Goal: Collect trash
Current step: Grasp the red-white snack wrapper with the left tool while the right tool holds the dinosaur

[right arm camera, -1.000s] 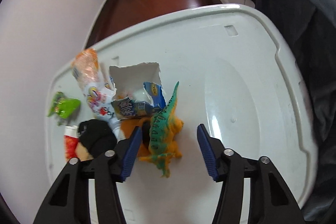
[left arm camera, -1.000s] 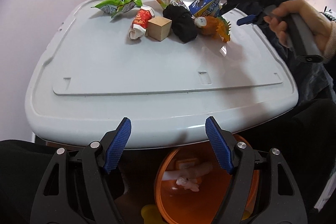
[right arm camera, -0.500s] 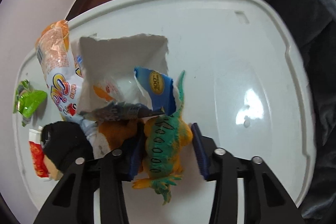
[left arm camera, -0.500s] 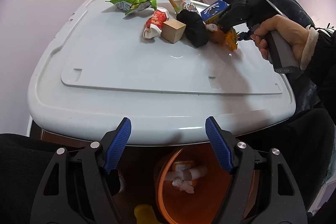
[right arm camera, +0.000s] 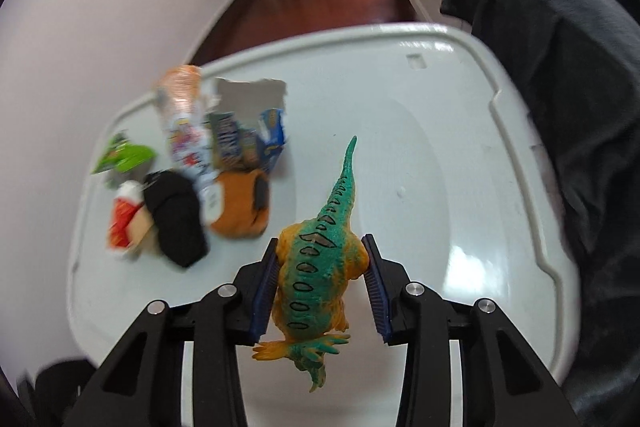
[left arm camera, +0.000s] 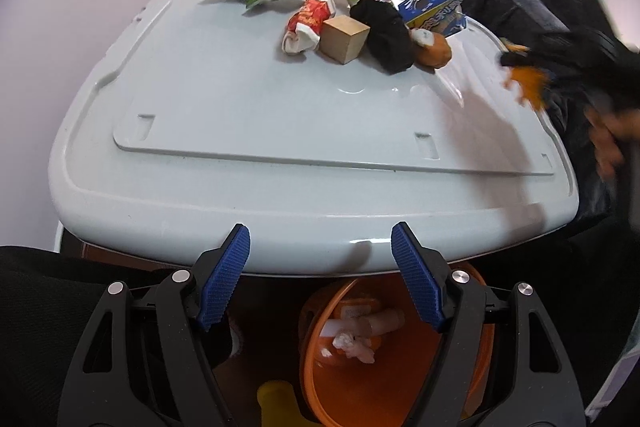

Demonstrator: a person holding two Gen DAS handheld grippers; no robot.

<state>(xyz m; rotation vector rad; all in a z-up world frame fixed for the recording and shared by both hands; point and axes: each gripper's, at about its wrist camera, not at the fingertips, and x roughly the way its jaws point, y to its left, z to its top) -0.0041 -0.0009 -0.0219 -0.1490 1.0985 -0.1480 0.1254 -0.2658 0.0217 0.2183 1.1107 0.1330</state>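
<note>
Right wrist view: right gripper [right arm camera: 322,277] pinching toy dinosaur [right arm camera: 320,263] by the body, blue pads pressed on both flanks, tail pointing toward 12 o'clock, feet and head hanging toward 6 o'clock. Lifted clear above white lid [right arm camera: 420,147], not touching it. At 10 o'clock from the dinosaur, a blurred cluster lying on the lid: orange plush toy [right arm camera: 240,207] nearest, black cloth [right arm camera: 176,223] touching its left side, red wrapper [right arm camera: 122,221] further to 9 o'clock, green wrapper [right arm camera: 124,157] behind that, orange-and-white snack bag [right arm camera: 182,123] and torn blue carton [right arm camera: 256,131] toward 12 o'clock of the plush.

Left wrist view: left gripper [left arm camera: 320,275] spread wide, nothing between the pads, hanging over the near edge of the lid. Below at 6 o'clock, orange bin [left arm camera: 400,359] with some pale crumpled trash inside, partly hidden under the lid edge. On the far part of the lid, toward 12 o'clock: green wrapper, red wrapper, wooden cube [left arm camera: 344,39] just beside the red wrapper, black cloth touching the cube on its right, orange plush behind the cloth, blue carton at 1 o'clock. At 3 o'clock, blurred hand [left arm camera: 608,143] with the right gripper, an orange part of the dinosaur visible beyond the lid's right edge.
</note>
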